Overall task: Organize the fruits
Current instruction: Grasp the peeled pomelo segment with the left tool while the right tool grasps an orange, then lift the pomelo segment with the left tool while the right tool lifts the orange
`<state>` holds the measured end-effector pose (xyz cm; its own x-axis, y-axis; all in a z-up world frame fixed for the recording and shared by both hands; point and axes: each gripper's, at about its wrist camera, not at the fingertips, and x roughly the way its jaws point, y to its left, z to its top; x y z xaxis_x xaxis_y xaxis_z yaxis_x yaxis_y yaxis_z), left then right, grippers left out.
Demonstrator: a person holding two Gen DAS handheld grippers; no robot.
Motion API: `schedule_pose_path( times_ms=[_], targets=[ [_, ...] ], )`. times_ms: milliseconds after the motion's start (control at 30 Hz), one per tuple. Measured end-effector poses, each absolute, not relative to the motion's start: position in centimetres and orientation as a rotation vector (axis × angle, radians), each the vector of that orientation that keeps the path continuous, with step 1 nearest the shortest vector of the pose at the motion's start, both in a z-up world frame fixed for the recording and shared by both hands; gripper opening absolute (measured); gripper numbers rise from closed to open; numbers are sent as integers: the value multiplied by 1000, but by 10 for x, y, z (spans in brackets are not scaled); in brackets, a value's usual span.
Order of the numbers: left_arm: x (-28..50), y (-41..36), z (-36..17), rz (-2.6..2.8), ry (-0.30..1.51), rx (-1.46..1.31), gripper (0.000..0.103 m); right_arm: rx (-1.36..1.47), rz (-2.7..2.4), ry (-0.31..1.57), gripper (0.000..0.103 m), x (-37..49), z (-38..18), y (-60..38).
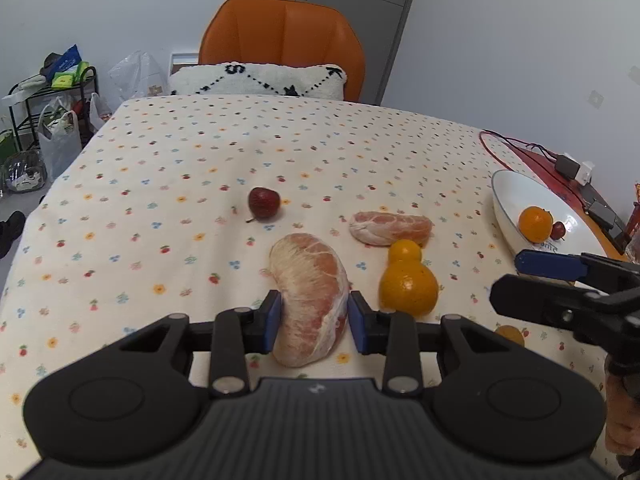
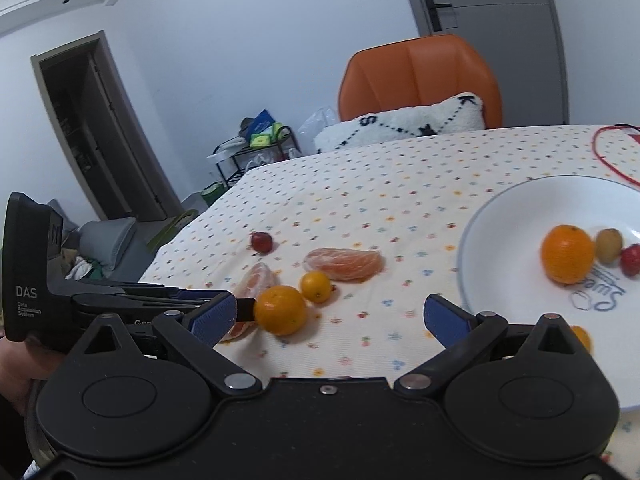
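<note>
The left gripper (image 1: 314,320) has its blue pads pressed against both flanks of the nearer peeled pomelo segment (image 1: 310,296), so it is clenched on that fruit, which appears to rest on the flowered tablecloth (image 1: 160,160) with its near end between the fingers; the right gripper (image 2: 328,318) stands spread wide with nothing between its pads, hanging over the cloth between the loose fruit and the white plate (image 2: 500,216); judged by how things lie, the sorting is partly done: the plate already carries an orange (image 2: 567,254), a small yellowish fruit (image 2: 609,245) and a small red fruit (image 2: 631,260), all close together on its far side; what is left on the cloth is the gripped segment, a second pomelo segment (image 1: 390,227) beyond it, a large orange (image 1: 408,288) just right of the left gripper with a smaller orange (image 1: 405,251) touching it on the far side, and a dark red fruit (image 1: 263,202) well apart toward the far left; a further orange thing (image 1: 509,334) peeps out near the right gripper's fingers, too hidden to name; so, if the plate is the goal, roughly five pieces remain, and the step in hand looks like carrying the gripped segment across to the plate at the right edge of the table
</note>
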<state>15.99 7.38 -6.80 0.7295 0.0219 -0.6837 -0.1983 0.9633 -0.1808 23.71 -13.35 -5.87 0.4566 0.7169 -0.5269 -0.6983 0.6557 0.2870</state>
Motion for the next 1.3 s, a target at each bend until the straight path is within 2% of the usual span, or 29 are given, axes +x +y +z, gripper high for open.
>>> schedule_pose_path(
  times_ms=[367, 533, 600, 700, 733, 833, 1067, 1167, 1200, 1300],
  targets=[
    [146, 91, -65, 161, 761, -265, 35, 12, 933, 696, 80, 239, -69, -104],
    [150, 91, -66, 169, 758, -268, 39, 5, 947, 714, 71, 241, -75, -93],
    [152, 91, -68, 170, 759, -276, 39, 1, 949, 725, 65, 242, -78, -89],
    [156, 87, -69, 170, 754, -260, 44, 1, 944, 748, 48, 246, -83, -86],
    [158, 85, -69, 170, 754, -254, 47, 8, 948, 757, 39, 247, -85, -87],
    [162, 81, -70, 172, 753, -239, 53, 11, 945, 753, 38, 246, -85, -90],
    [170, 73, -73, 196, 742, -160, 53, 12, 920, 752, 38, 246, -83, -104],
    [174, 71, -74, 208, 749, -121, 45, 14, 905, 752, 38, 245, -82, -111],
    [174, 72, -73, 217, 749, -123, 39, 14, 900, 750, 38, 244, -82, -113],
    [175, 75, -72, 211, 746, -151, 38, 15, 886, 745, 38, 244, -80, -120]
  ],
)
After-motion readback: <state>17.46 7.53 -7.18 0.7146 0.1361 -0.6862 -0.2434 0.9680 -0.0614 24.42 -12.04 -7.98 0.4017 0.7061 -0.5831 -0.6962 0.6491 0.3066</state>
